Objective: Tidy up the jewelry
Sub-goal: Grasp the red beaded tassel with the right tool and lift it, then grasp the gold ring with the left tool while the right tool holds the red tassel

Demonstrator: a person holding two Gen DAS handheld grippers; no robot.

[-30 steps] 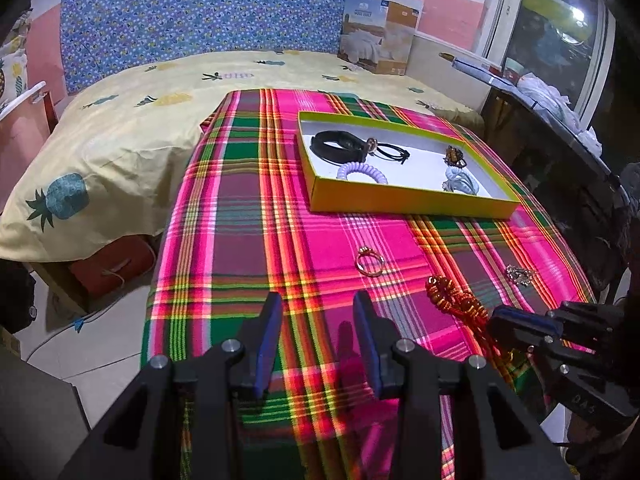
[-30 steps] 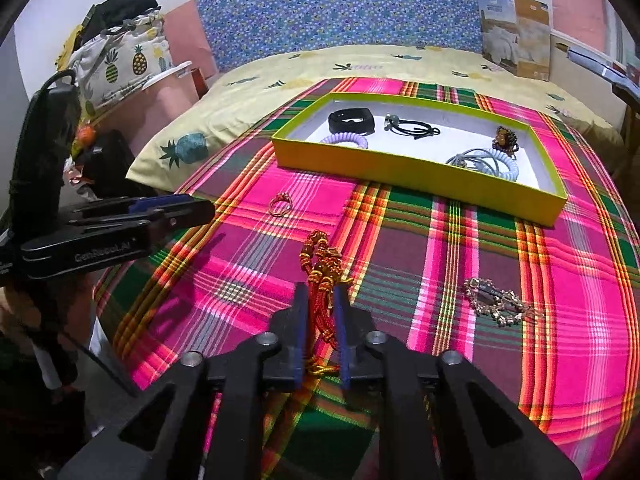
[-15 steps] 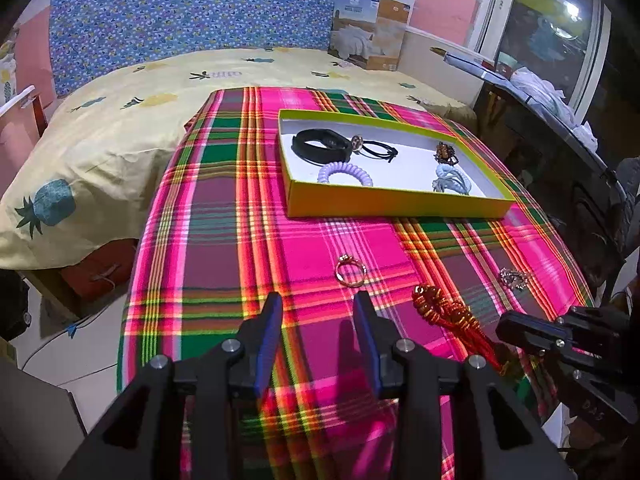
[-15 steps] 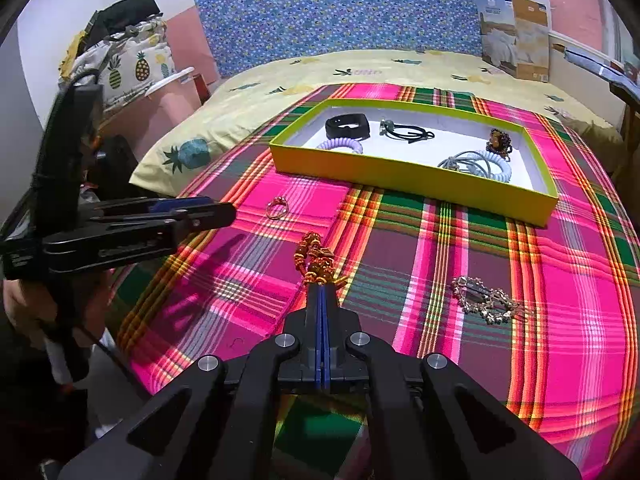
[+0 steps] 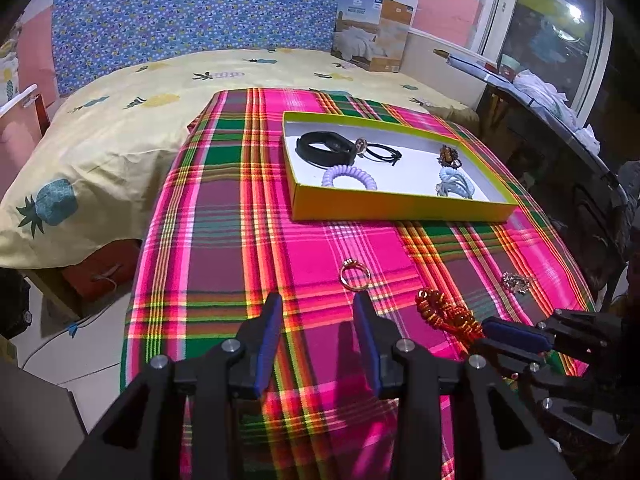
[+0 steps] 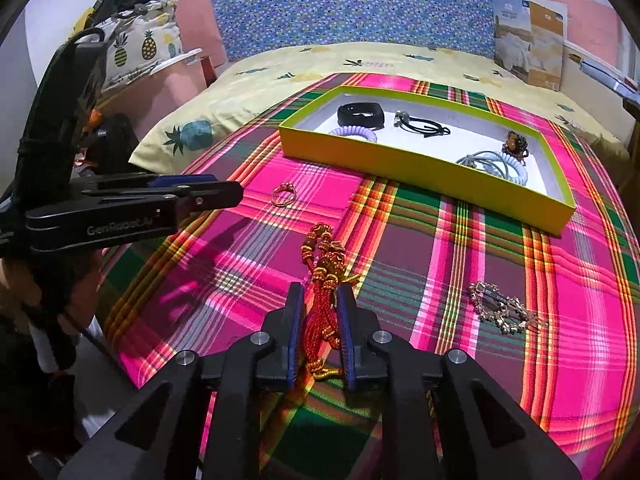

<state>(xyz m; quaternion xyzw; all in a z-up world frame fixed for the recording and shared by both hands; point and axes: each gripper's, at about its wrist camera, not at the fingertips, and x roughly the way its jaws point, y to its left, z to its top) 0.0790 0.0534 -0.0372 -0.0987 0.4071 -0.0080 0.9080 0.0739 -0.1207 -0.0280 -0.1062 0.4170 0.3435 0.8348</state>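
A red and gold tasselled cord ornament (image 6: 322,276) lies on the plaid cloth. My right gripper (image 6: 319,298) is open, its fingers either side of the ornament's tassel. The ornament also shows in the left wrist view (image 5: 448,314). My left gripper (image 5: 318,308) is open and empty, just short of a gold ring (image 5: 355,275) on the cloth. A yellow-green box (image 6: 420,172) farther back holds a black band (image 6: 360,114), a lilac coil tie (image 6: 354,133), a black cord tie (image 6: 420,124), a brown charm (image 6: 516,144) and pale blue ties (image 6: 496,162). A sparkly hair clip (image 6: 498,308) lies to the right.
The plaid cloth (image 5: 224,216) covers a small table set against a bed with a pineapple-print sheet (image 5: 100,128). A cardboard package (image 5: 372,32) leans at the back. A dark desk (image 5: 560,152) stands to the right. The table's left edge drops to the floor (image 5: 80,344).
My right gripper was shut half a second ago and has opened, with the tassel now between its fingers. My left gripper has drifted slightly and stays open.
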